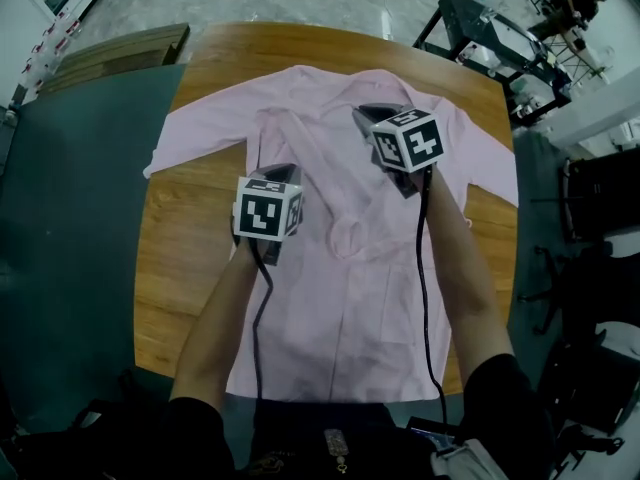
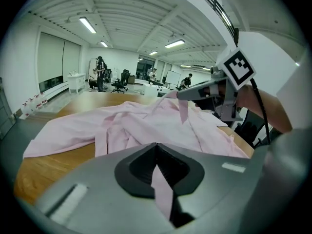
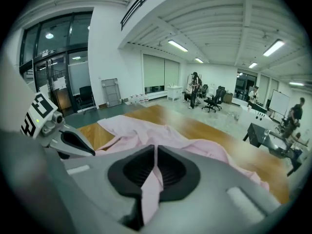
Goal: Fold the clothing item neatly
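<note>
A pink long-sleeved shirt [image 1: 350, 268] lies spread on the wooden table [image 1: 170, 268], collar at the far side and sleeves out to both sides. My left gripper [image 1: 279, 171] is over the shirt's left chest, shut on a lifted strip of pink cloth [image 2: 162, 189] that runs between its pads. My right gripper [image 1: 363, 115] is near the collar, a little farther and to the right, shut on a pinched fold of the same shirt [image 3: 151, 189]. In the left gripper view the right gripper [image 2: 181, 95] holds a hanging flap of fabric [image 2: 184, 110] above the shirt.
A dark mat [image 1: 70, 238] covers the floor to the left of the table, with stacked boards [image 1: 120, 53] beyond it. A metal frame [image 1: 480, 38] stands at the far right and a black chair [image 1: 600, 198] at the right. People stand far off in the room [image 3: 195, 89].
</note>
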